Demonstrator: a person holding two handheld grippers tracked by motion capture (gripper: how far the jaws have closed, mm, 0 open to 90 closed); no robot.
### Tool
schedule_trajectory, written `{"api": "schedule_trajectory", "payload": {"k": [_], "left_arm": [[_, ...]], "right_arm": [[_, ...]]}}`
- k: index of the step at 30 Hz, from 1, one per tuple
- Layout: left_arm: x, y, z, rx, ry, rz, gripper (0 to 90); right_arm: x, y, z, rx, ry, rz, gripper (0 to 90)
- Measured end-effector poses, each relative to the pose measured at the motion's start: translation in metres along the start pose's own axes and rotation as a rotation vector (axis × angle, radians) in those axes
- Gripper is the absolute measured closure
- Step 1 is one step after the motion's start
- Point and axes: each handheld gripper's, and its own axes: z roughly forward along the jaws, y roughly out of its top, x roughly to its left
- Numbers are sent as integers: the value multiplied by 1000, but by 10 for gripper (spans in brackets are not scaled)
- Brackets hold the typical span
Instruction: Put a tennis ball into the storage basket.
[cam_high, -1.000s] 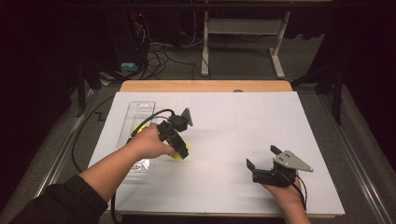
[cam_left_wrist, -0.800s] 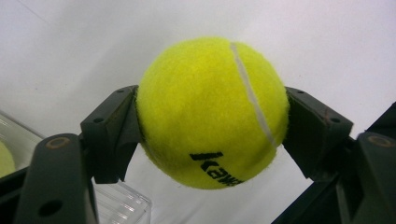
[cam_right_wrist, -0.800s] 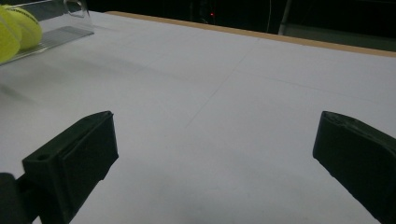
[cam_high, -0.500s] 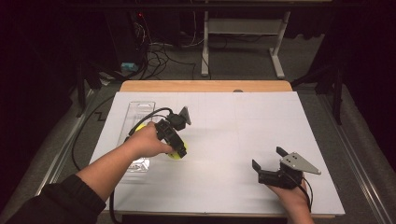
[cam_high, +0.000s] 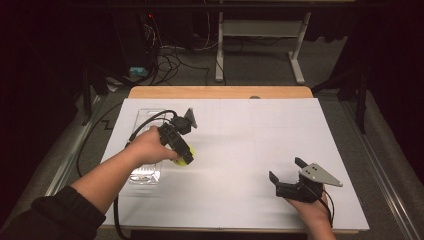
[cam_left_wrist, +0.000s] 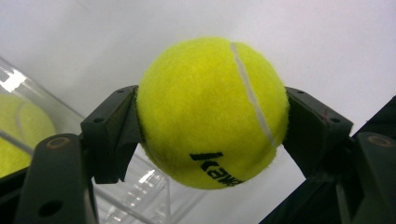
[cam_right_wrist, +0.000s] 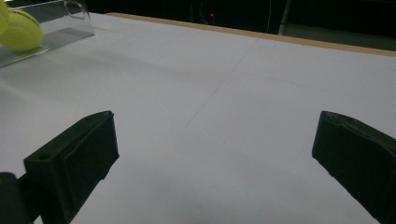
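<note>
Slippage is the main risk judged here: the tennis ball (cam_left_wrist: 211, 112) is gripped only across its round, fuzzy sides, so a jolt or a slight loosening could let it roll out and away over the white counter (cam_high: 240, 135). A knock against the clear plastic tray (cam_high: 146, 172), which lies just beside and below the ball at the left, could also dislodge it or shift the tray, in which a second yellow ball (cam_right_wrist: 21, 30) is seen.

At the left, the left gripper (cam_high: 184, 155) is held just above the counter beside the tray, its fingers (cam_left_wrist: 112, 135) clamped on the tennis ball, one pad pressed against each side.

At the right, the right gripper (cam_high: 287, 172) is kept low over bare counter, well apart from the ball; its fingers (cam_right_wrist: 74, 158) are spread wide, with nothing held or touched.
</note>
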Motion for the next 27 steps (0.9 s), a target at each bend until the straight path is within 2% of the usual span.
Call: {"api": "schedule_trajectory", "payload": {"k": [17, 27], "left_arm": [[21, -17, -16, -6, 21, -48, 265], [37, -33, -26, -14, 34, -82, 265]], "right_arm": [[1, 0, 1, 2, 4, -5, 7], [2, 0, 1, 4, 7, -8, 9]]}}
